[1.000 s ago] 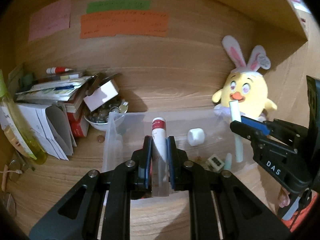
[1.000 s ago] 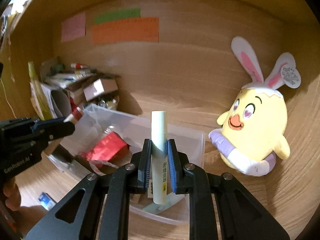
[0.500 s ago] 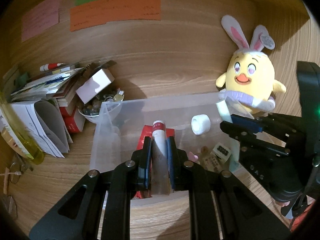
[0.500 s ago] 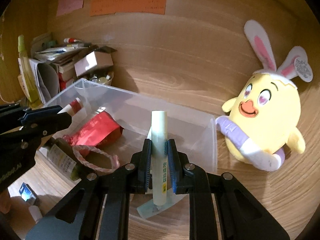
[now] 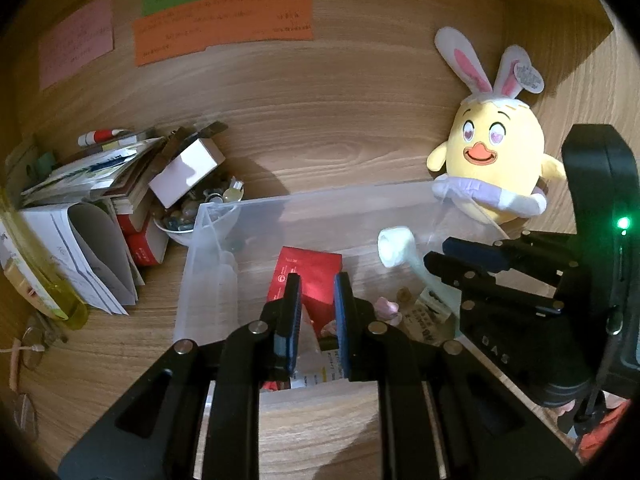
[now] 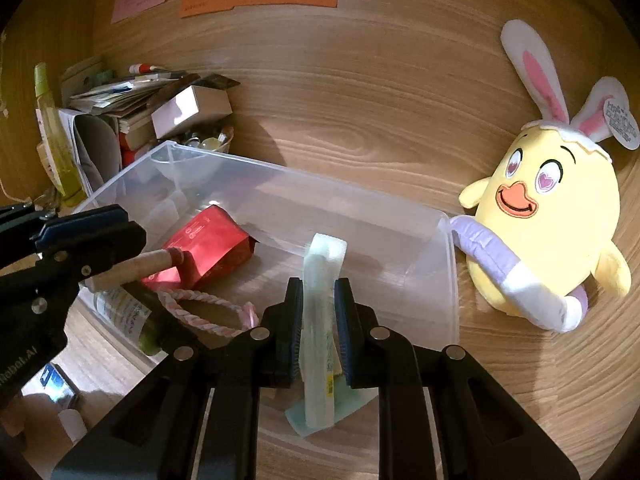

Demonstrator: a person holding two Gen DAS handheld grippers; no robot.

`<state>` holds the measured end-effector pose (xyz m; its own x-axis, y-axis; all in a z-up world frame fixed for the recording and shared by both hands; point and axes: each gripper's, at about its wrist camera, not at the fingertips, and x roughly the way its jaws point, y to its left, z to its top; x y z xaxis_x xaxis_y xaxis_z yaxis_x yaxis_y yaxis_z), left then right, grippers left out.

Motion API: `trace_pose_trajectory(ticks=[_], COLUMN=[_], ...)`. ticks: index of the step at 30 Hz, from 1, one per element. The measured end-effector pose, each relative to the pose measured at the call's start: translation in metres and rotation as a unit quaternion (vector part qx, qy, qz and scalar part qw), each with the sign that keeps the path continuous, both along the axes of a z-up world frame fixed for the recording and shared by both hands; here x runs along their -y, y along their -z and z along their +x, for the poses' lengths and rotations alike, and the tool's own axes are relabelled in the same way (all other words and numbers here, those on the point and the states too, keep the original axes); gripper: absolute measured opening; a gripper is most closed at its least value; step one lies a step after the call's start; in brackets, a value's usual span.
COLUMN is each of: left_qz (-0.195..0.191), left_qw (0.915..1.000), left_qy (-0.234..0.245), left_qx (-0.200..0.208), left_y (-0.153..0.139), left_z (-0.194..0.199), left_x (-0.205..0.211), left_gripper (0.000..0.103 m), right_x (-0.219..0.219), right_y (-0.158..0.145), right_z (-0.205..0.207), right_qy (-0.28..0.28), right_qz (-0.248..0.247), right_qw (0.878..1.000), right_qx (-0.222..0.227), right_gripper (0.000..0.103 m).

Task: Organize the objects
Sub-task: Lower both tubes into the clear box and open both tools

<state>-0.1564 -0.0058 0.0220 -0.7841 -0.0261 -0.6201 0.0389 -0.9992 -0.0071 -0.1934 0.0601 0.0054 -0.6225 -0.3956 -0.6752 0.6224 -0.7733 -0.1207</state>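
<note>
A clear plastic bin [image 5: 320,204] [image 6: 288,184] stands on the wooden desk. My left gripper [image 5: 314,312] hovers over its near side with the jaws slightly apart; the red-capped bottle [image 6: 132,268] lies below and beside them in the bin, and I cannot tell if it is still gripped. My right gripper [image 6: 318,320] is shut on a pale green tube [image 6: 320,312], tilted down into the bin's right part; the tube also shows in the left wrist view [image 5: 404,252]. A red pouch [image 6: 208,248] [image 5: 308,276] and a pink braided loop [image 6: 208,308] lie in the bin.
A yellow chick plush with bunny ears [image 6: 544,224] [image 5: 496,168] sits right of the bin. Stacked books, papers and a white box [image 5: 184,172] crowd the left, with a bowl of small items [image 5: 180,220] and a yellow bottle [image 5: 36,280]. Coloured notes [image 5: 224,20] hang on the back wall.
Both grippers have lowered and tilted down into the bin. The bottle has dropped out from between the left fingers and lies in the bin. The right tube now points into the bin.
</note>
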Motion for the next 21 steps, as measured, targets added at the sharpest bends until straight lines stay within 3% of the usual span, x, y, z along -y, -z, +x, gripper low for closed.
trace_pose_trajectory(ticks=[4,8,11,13,15,18,21], left_qz=[0.019,0.019,0.026,0.024,0.02,0.023,0.022], left_qw=[0.9998,0.9997,0.9995,0.9993,0.999,0.9986,0.9981], left_qy=[0.005,0.003,0.008,0.009,0.009,0.012,0.011], left_qx=[-0.008,-0.015,-0.019,-0.028,-0.038,-0.047,-0.057], left_y=[-0.007,-0.014,-0.021,-0.027,-0.033,-0.042,-0.05], left_z=[0.004,0.009,0.015,0.023,0.031,0.043,0.058], left_x=[0.007,0.009,0.01,0.01,0.009,0.009,0.011], left_gripper=[0.022,0.025,0.037,0.051,0.058,0.068,0.085], right_x=[-0.002,-0.005,-0.009,-0.013,-0.017,-0.023,-0.028], right_y=[-0.003,-0.01,-0.019,-0.027,-0.034,-0.043,-0.05], right_z=[0.003,0.007,0.014,0.021,0.031,0.045,0.059], right_qy=[0.001,0.002,-0.002,-0.007,-0.012,-0.02,-0.029], right_qz=[-0.001,-0.008,-0.022,-0.035,-0.046,-0.056,-0.067], right_qw=[1.0,1.0,1.0,0.999,0.999,0.998,0.996], right_qx=[-0.002,-0.007,-0.009,-0.013,-0.024,-0.037,-0.042], right_gripper=[0.031,0.037,0.045,0.057,0.063,0.069,0.077])
